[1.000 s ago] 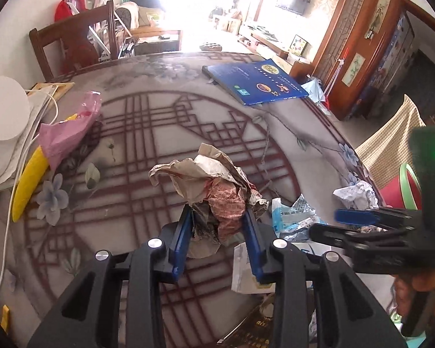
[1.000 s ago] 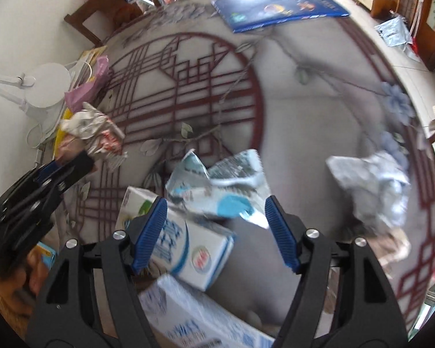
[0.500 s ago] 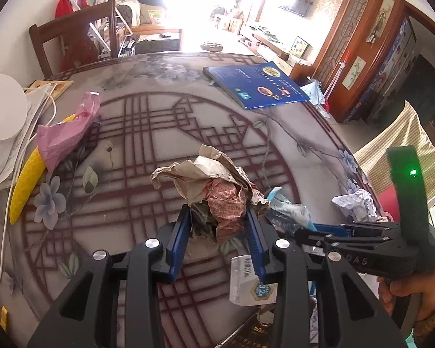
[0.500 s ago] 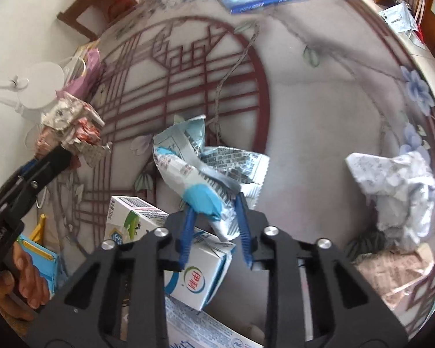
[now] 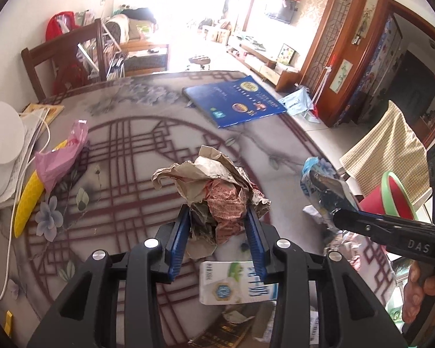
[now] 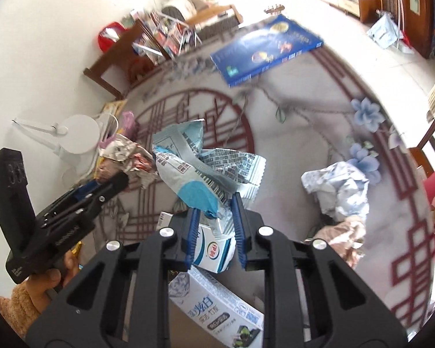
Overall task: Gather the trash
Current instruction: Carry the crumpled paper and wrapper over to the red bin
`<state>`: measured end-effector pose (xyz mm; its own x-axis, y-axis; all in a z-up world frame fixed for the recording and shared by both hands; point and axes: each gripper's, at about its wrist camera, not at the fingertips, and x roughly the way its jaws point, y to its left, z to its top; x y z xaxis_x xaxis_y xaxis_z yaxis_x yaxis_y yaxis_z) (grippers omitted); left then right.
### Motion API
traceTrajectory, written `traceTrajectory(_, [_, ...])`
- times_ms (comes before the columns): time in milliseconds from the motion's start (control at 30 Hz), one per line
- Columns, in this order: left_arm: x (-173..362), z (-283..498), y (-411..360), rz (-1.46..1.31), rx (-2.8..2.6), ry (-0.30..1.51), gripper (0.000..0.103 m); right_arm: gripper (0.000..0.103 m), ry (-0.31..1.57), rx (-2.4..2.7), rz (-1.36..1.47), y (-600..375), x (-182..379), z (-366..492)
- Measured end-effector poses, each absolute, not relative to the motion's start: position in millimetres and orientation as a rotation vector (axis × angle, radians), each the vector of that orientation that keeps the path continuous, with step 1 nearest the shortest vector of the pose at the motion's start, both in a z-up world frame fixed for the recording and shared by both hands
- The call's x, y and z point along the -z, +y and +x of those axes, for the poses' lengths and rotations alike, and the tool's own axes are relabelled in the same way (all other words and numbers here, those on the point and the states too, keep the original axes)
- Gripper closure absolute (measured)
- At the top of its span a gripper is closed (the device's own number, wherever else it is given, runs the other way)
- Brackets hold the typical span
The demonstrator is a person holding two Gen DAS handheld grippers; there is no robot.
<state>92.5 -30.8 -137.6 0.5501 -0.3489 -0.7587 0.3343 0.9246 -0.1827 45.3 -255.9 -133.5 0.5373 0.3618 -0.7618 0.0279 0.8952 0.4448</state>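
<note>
Clearly we grip light, soft trash: our left gripper clamps the crumpled paper wad, our right gripper pinches the blue-white wrapper, probably slippery, near its bunched bottom.

on the side of my right gripper, seen from my left wrist, i read "das" in pale letters. the milk carton just below my right fingertips bears a round red logo whose characters are too small to read. the longer carton beneath that one carries large chinese characters i cannot make out.
</note>
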Motion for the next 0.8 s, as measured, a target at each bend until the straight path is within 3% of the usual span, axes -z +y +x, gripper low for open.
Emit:
traceTrajectory(300, [121.3,72.4,-53.5,-0.006,0.433,0.884,0.067,0.081,0.865,-0.162,0.415,-273.3,93.1,11.9])
traceTrajectory(800, [108.3,55.4,-82.9,0.004,0.472,0.867,0.067,0.081,0.778,-0.044,0.431,-323.3,73.8,-23.0])
